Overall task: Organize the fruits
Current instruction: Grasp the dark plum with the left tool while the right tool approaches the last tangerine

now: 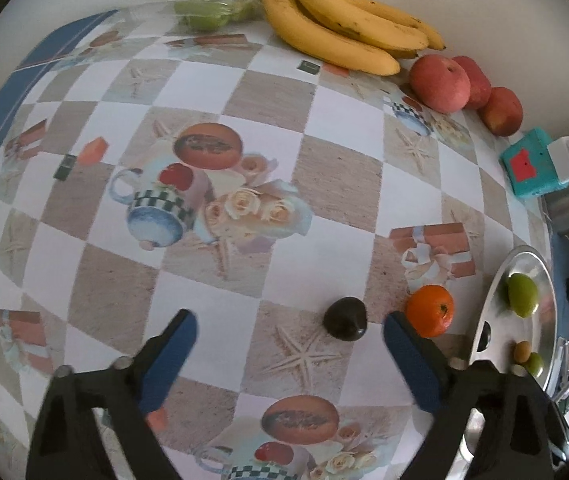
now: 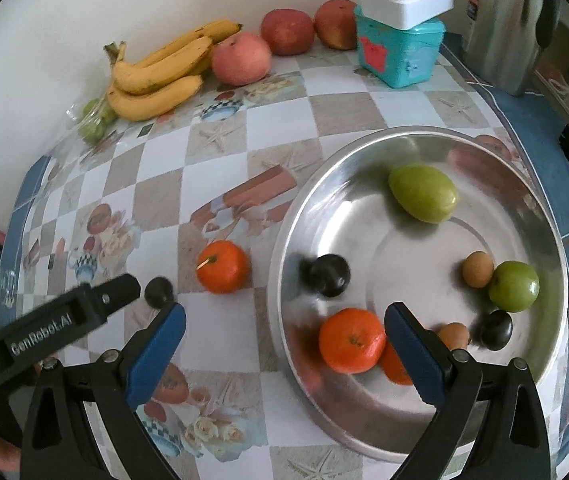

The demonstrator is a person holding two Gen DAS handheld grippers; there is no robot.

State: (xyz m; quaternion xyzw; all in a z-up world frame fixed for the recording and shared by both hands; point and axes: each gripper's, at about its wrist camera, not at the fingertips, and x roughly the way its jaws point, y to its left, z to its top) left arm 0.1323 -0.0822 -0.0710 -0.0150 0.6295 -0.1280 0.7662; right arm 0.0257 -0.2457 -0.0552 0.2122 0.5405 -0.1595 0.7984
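My left gripper [image 1: 289, 332] is open over the tablecloth; a dark plum [image 1: 345, 317] lies between its blue fingertips, nearer the right one, with an orange [image 1: 430, 310] just beyond. My right gripper [image 2: 284, 320] is open and empty above the near rim of the steel plate [image 2: 544, 360]. The plate holds an orange [image 2: 351, 340], two dark plums [image 2: 328, 274], two green fruits [image 2: 423, 193] and small brown fruits [image 2: 478, 269]. In the right wrist view the loose orange [image 2: 222, 266] and plum [image 2: 159, 290] lie left of the plate, by the left gripper's arm [image 2: 64, 320].
Bananas [image 1: 340, 24], three red apples [image 1: 440, 84] and a bag of green fruit [image 1: 208, 4] line the back wall. A teal box [image 2: 398, 54] with a white power plug on top stands at the back right, beside a steel flask [image 2: 500, 24]. The plate also shows in the left wrist view [image 1: 488, 308].
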